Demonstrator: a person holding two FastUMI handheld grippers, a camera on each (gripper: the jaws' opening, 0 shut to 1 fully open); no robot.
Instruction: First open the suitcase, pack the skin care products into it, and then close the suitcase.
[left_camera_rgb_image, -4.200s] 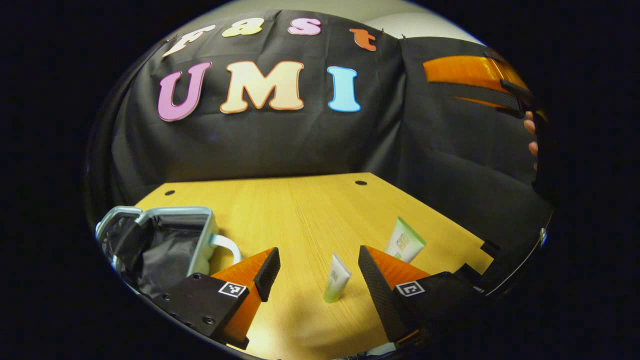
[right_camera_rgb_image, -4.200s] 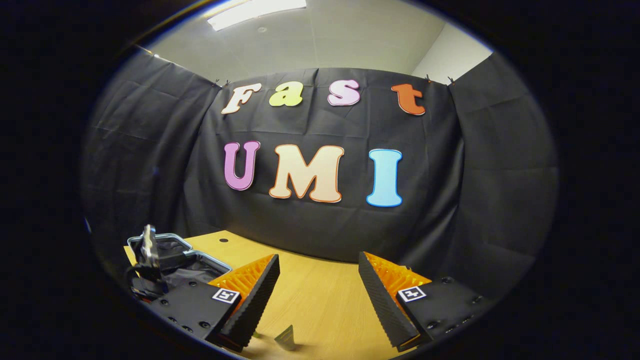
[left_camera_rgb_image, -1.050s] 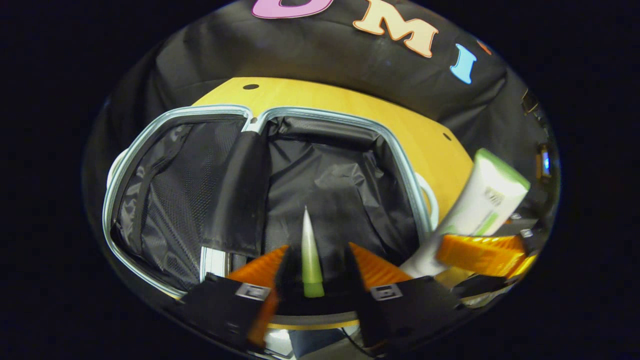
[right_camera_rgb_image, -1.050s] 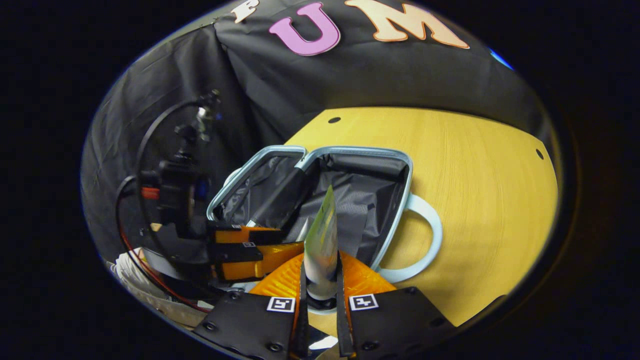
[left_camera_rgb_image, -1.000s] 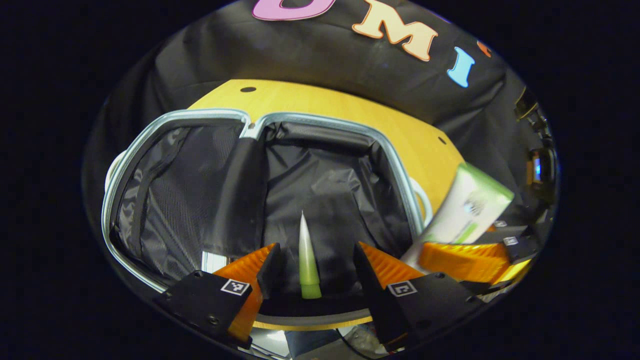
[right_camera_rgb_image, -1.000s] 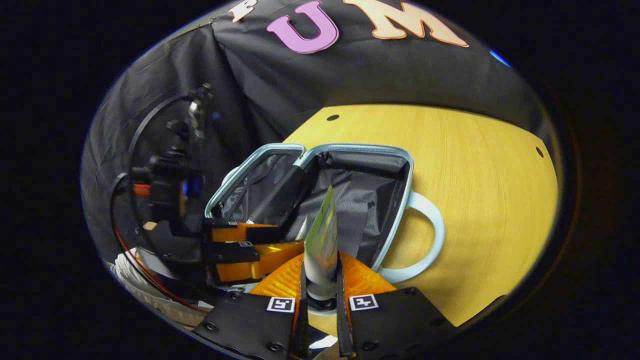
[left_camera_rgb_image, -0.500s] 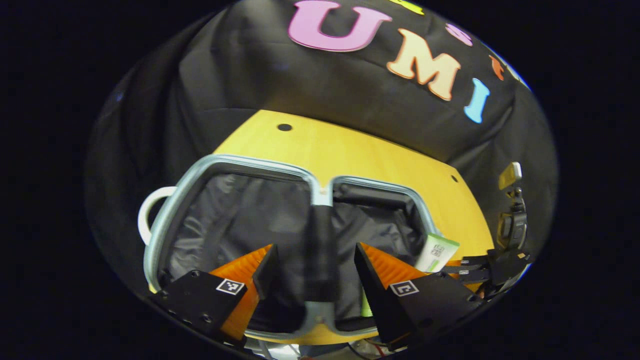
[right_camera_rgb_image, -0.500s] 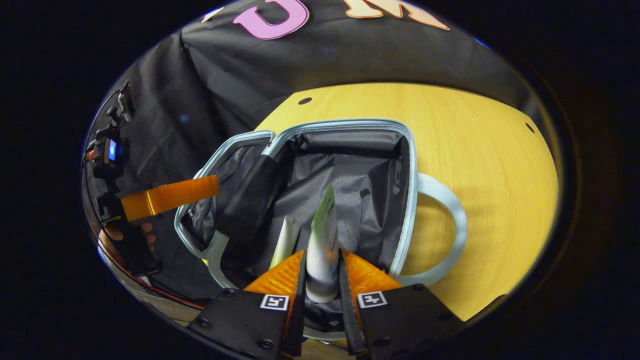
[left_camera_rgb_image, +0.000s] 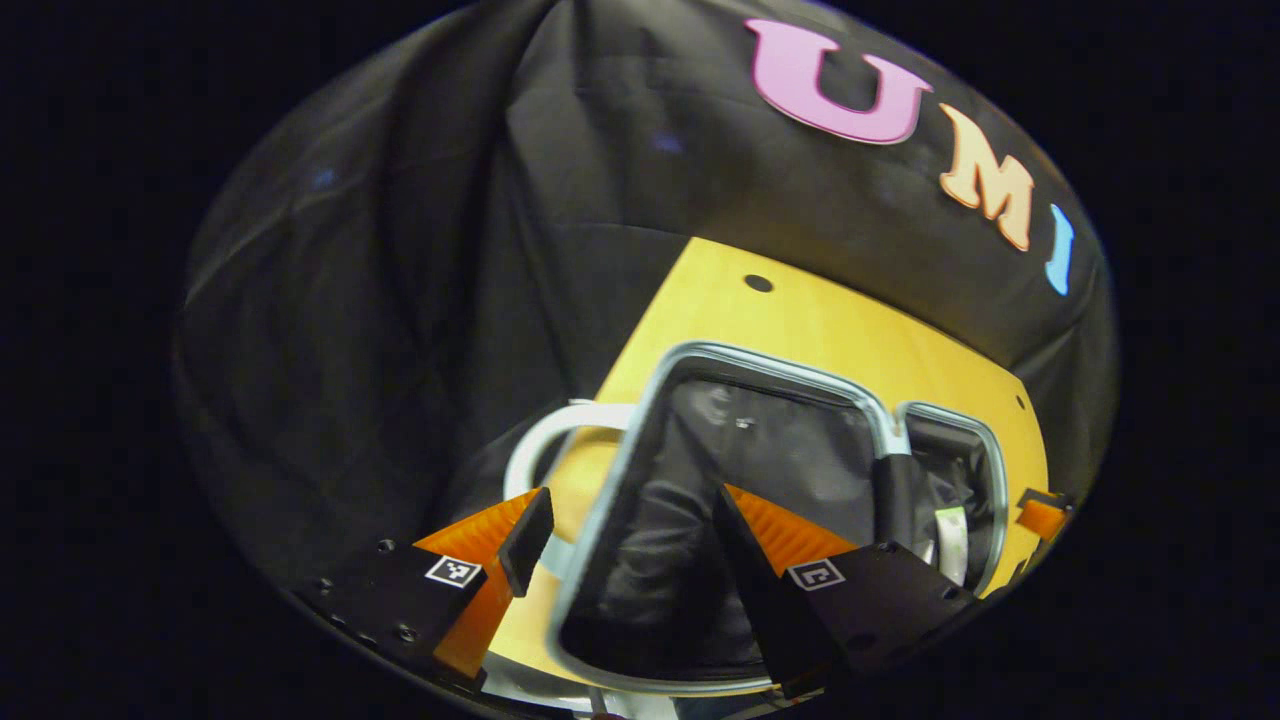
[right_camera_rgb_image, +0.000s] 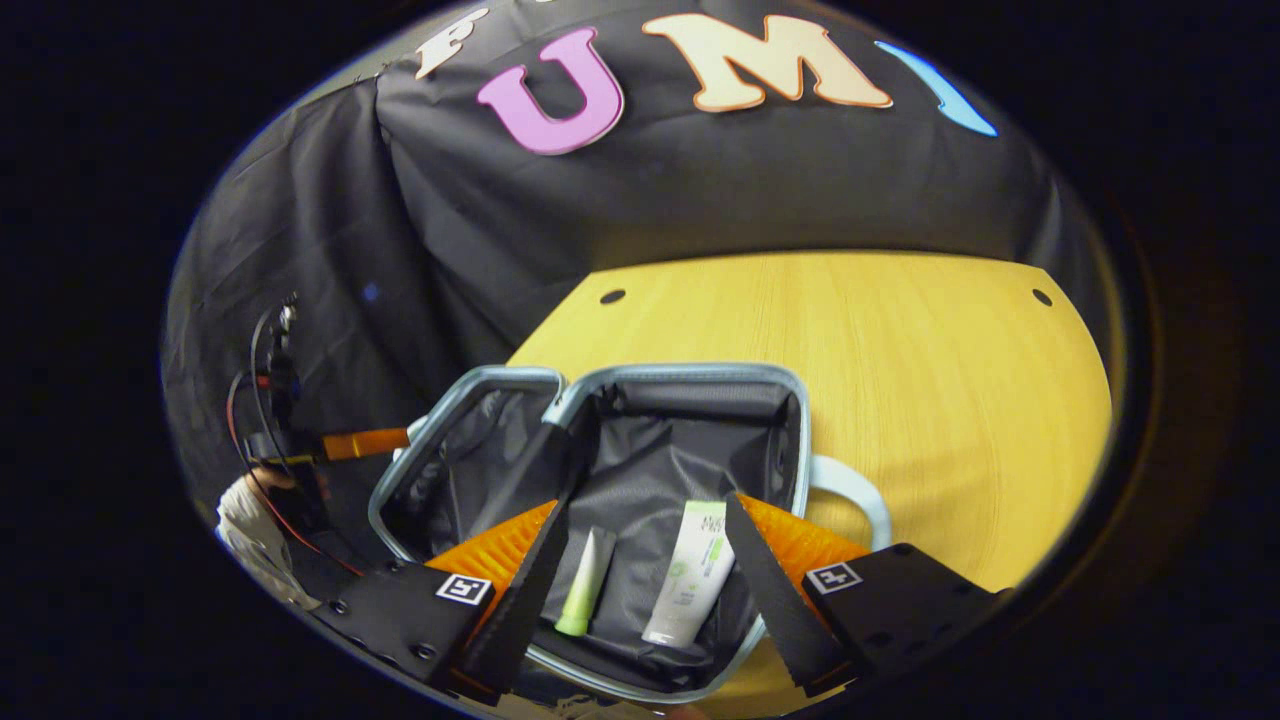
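Right gripper now spread wide, empty; half a second ago it pinched the large tube, which now lies in the open suitcase beside the small tube. Left gripper open, empty, swung over to the suitcase's other half.

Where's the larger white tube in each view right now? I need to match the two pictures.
Left gripper view: the white tube is a pale sliver at far lower right, inside the right-hand half of the suitcase.
Right gripper view: the white tube lies flat at bottom centre, beside the small green-capped tube.
Shared landmark: the black strap between the suitcase halves.
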